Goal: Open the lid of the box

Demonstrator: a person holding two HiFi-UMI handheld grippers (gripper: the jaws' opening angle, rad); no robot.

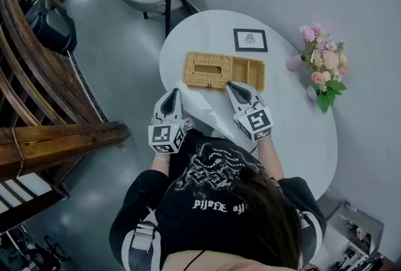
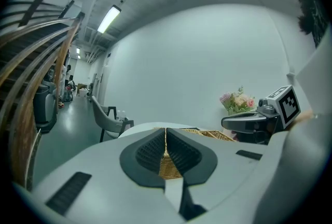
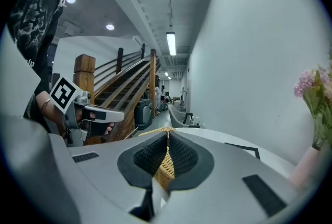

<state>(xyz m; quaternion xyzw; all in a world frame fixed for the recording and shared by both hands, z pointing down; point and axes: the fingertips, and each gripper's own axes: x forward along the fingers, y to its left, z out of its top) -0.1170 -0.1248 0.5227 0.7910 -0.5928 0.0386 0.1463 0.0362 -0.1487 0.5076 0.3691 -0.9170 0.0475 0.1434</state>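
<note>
Box count is one: your woven box [image 1: 223, 71] lies flat on the white table [image 1: 294, 125], its long side running left to right in front of you. Nearest you, both of your two grippers are closed tight and hold nothing. Your left gripper [image 1: 170, 97] is by the table's edge. Your right gripper [image 1: 233, 86] points at the box's near side. Behind the box sit one framed card [image 1: 250, 39] and one bunch of flowers [image 1: 326, 66].

Rough woven wicker box [image 1: 213, 69] on the smooth, faintly glossy white table [image 1: 301, 132]. Left of the table we note varnished wooden rails [image 1: 56, 141] and a polished grey floor [image 1: 119, 37] (it mirrors light). Left gripper [image 1: 171, 93] and right gripper [image 1: 232, 85]: matt grey plastic, ribbed black pads [image 2: 150, 150].
</note>
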